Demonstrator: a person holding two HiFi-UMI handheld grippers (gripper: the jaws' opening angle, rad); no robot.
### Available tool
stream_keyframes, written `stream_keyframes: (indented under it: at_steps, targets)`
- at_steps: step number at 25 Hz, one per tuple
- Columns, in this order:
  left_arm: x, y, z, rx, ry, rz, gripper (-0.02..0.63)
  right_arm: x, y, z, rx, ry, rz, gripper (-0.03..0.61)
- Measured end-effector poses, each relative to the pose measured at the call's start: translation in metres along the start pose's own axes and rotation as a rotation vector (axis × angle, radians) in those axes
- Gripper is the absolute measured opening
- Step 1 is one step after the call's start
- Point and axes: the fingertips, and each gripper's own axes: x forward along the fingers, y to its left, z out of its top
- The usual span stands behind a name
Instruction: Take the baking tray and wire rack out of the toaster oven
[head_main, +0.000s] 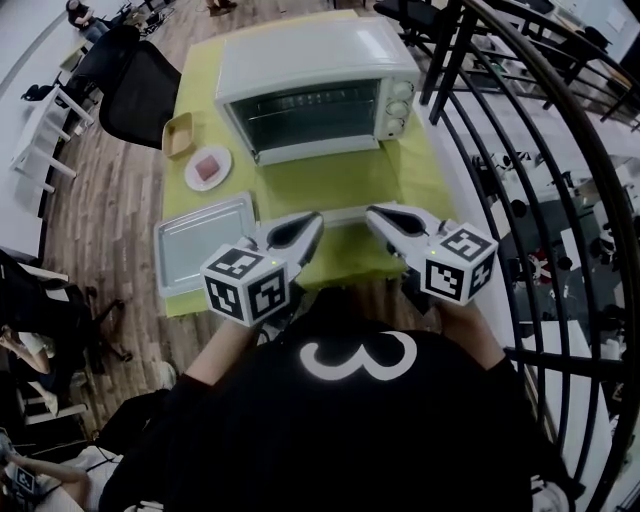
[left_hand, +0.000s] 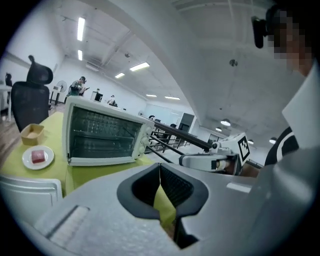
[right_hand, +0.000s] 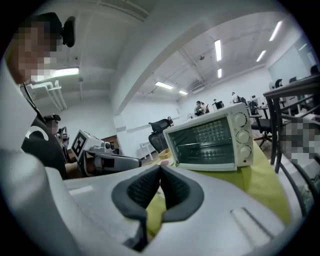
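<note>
The white toaster oven (head_main: 315, 85) stands at the far side of the green table with its glass door closed, and wire bars show behind the glass. A silver baking tray (head_main: 205, 240) lies on the table's near left corner. My left gripper (head_main: 316, 220) is shut and empty, just right of the tray, pointing toward the oven. My right gripper (head_main: 372, 212) is also shut and empty, close beside it near the table's front edge. The left gripper view shows the oven (left_hand: 105, 137), the tray's corner (left_hand: 30, 187) and the right gripper (left_hand: 186, 161). The right gripper view shows the oven (right_hand: 210, 140).
A white plate (head_main: 208, 167) with a pink slab and a small wooden box (head_main: 179, 134) sit left of the oven. A black office chair (head_main: 145, 90) stands beyond the table's left side. A black metal railing (head_main: 520, 150) runs along the right.
</note>
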Motion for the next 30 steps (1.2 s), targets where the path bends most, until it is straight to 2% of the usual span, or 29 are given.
stream_keyframes:
  at_steps: [6,10,11,13,16,19,21,24,30]
  targets:
    - [0.022,0.041,0.03,-0.222,-0.11,-0.045,0.014,0.021,-0.043,0.019,0.193,-0.081,-0.003,0.003]
    - [0.038,0.078,0.047,-0.439,-0.19,-0.11,0.018,0.045,-0.077,0.032,0.309,-0.132,-0.01,0.005]
    - [0.043,0.088,0.05,-0.494,-0.205,-0.122,0.029,0.051,-0.085,0.036,0.337,-0.142,-0.007,0.016]
    - [0.052,0.11,0.057,-0.583,-0.238,-0.129,0.12,0.065,-0.101,0.044,0.386,-0.159,-0.009,0.062]
    - [0.064,0.146,0.068,-0.701,-0.319,-0.116,0.14,0.086,-0.129,0.055,0.458,-0.2,-0.04,0.078]
    - [0.076,0.171,0.079,-0.755,-0.415,-0.106,0.183,0.105,-0.154,0.06,0.546,-0.253,-0.049,0.094]
    - [0.084,0.189,0.082,-0.754,-0.444,-0.063,0.202,0.118,-0.168,0.061,0.58,-0.268,-0.052,0.112]
    - [0.099,0.217,0.082,-0.801,-0.474,-0.02,0.218,0.137,-0.195,0.061,0.655,-0.292,-0.085,0.129]
    - [0.129,0.275,0.06,-0.988,-0.512,0.069,0.216,0.17,-0.246,0.062,0.793,-0.375,-0.158,0.153]
